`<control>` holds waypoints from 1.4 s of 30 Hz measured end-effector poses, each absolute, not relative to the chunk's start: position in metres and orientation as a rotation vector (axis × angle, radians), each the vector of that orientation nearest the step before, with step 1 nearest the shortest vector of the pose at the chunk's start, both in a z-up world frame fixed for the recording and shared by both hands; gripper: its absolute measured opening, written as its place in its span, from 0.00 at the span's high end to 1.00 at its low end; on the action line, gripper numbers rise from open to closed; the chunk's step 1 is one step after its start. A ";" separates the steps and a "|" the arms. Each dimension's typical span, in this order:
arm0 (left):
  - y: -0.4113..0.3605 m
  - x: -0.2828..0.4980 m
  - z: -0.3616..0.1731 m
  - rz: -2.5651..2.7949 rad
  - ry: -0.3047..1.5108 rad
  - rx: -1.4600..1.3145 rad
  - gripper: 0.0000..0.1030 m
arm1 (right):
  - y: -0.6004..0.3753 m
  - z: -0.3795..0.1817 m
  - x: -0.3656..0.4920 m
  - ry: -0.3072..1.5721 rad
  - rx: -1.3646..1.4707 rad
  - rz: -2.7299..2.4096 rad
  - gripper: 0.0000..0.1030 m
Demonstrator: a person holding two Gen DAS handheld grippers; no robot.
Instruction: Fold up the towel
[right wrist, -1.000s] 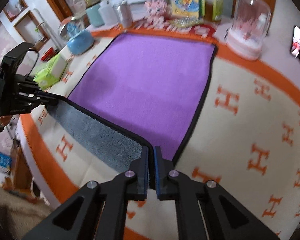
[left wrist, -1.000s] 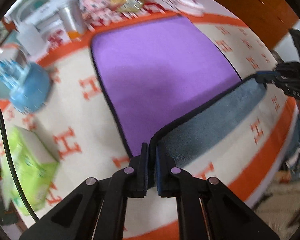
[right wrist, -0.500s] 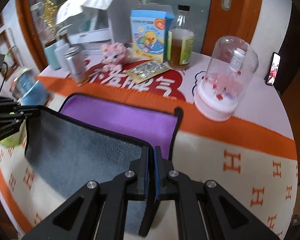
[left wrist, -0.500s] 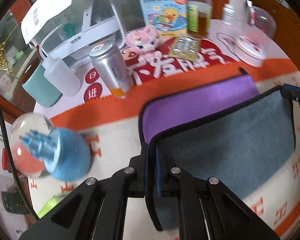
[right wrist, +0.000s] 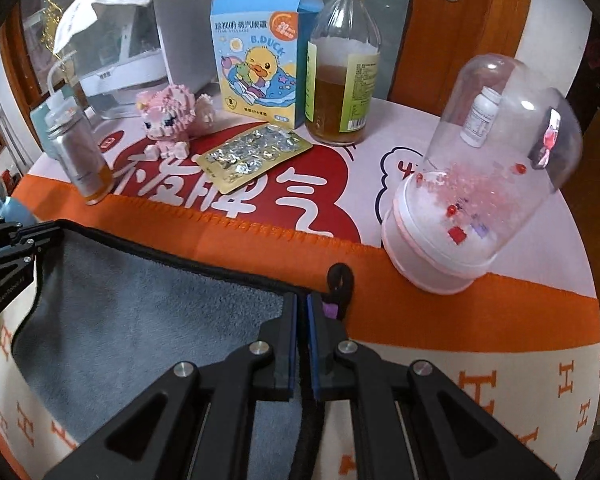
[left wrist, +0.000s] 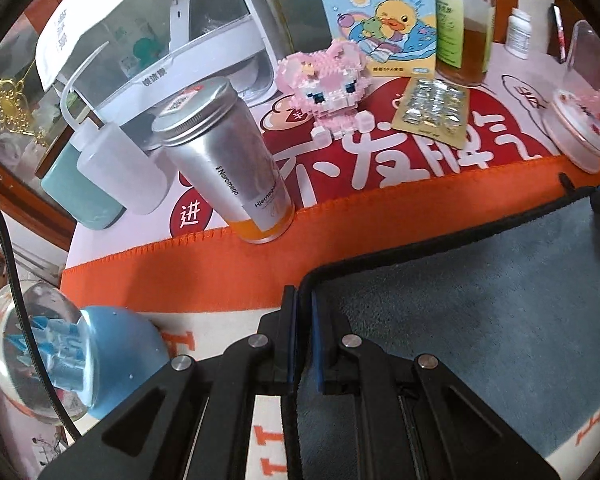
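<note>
The towel (left wrist: pixel 480 320) is folded over, its grey underside up and a black hem around it; it also shows in the right wrist view (right wrist: pixel 140 320). Its purple face shows only as a sliver by the hanging loop (right wrist: pixel 340 280). My left gripper (left wrist: pixel 305 304) is shut on the towel's left corner. My right gripper (right wrist: pixel 303 308) is shut on the right corner. Both corners sit near the towel's far edge on the orange band of the tablecloth (left wrist: pixel 180 276).
Just beyond the towel stand a silver can (left wrist: pixel 228 160), a pink brick figure (left wrist: pixel 328 84), a blister pack (right wrist: pixel 252 156), a duck box (right wrist: pixel 260 60), a bottle (right wrist: pixel 344 72) and a glass dome (right wrist: pixel 480 180). A blue globe (left wrist: pixel 60 356) sits at left.
Both grippers carried the near edge of the towel away from me over the purple face to the far edge. The purple side is now covered by grey.
</note>
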State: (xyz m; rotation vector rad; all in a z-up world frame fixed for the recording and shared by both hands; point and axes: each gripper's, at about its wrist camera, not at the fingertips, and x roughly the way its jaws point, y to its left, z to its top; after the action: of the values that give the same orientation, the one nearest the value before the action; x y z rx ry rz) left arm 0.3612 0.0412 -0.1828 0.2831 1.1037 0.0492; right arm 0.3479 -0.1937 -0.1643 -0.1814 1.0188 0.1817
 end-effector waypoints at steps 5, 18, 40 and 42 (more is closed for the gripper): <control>0.041 0.366 -0.192 0.051 1.118 0.284 0.94 | -0.191 -0.173 0.352 1.032 -0.197 0.173 0.95; 0.042 0.363 -0.199 0.093 1.129 0.312 0.62 | -0.195 -0.169 0.343 1.027 -0.199 0.136 0.63; 0.030 0.268 -0.119 0.086 1.066 0.168 0.21 | -0.189 -0.113 0.261 0.986 -0.105 0.123 0.59; 0.030 0.253 -0.109 0.087 1.055 0.151 0.21 | -0.187 -0.107 0.248 0.984 -0.094 0.123 0.55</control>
State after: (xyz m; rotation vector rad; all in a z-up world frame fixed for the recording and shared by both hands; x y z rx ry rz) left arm 0.2527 0.0295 -0.1095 0.1505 1.0549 0.0869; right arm 0.2480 -0.1870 -0.1069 -0.0936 0.9837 0.1229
